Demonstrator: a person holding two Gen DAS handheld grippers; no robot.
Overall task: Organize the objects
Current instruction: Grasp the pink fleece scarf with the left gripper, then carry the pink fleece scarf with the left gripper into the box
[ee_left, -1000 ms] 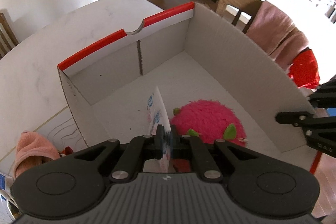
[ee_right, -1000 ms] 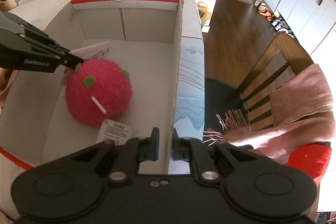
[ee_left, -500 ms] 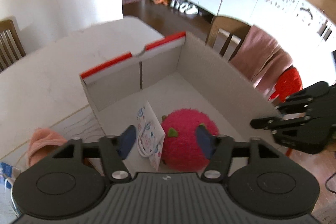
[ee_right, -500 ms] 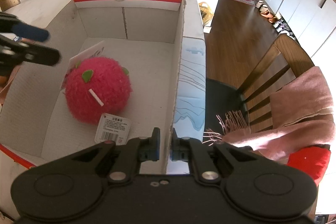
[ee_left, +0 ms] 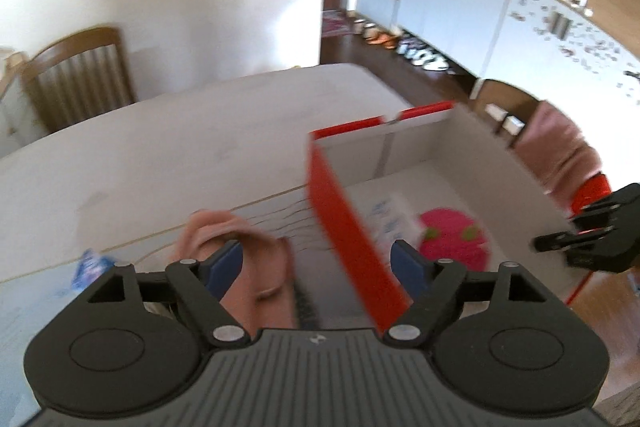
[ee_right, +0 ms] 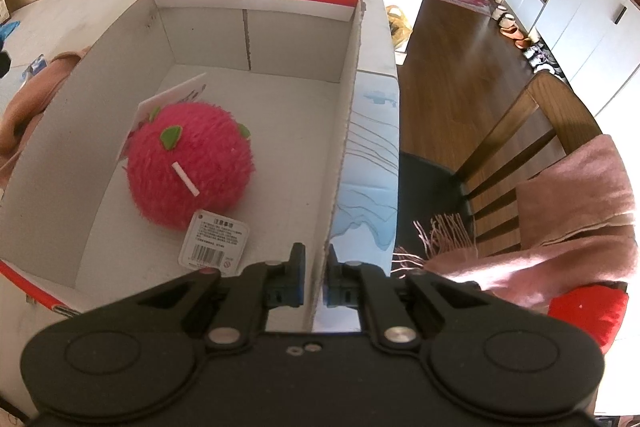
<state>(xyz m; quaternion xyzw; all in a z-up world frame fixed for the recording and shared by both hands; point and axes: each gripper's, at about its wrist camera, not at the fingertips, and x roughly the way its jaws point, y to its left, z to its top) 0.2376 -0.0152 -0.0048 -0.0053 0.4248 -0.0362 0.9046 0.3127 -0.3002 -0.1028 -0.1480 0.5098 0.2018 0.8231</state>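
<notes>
1. Now raised clear of the cardboard box (ee_right: 352, 115), left gripper (ee_left: 318, 265) fingers spread wide, straddling its red-edged side wall above a pink cloth (ee_left: 248, 255).
2. Right gripper (ee_right: 314, 281) clamped on the box's right wall.
3. Inside the box: pink plush ball (ee_right: 192, 167) leaning against a white card (ee_right: 172, 95).

Pink plush ball (ee_right: 191, 169) hides most of the printed card (ee_right: 168, 97).

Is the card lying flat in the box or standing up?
Standing, tilted. In the right wrist view the card leans on edge against the pink ball inside the box, not flat on the floor.
</notes>
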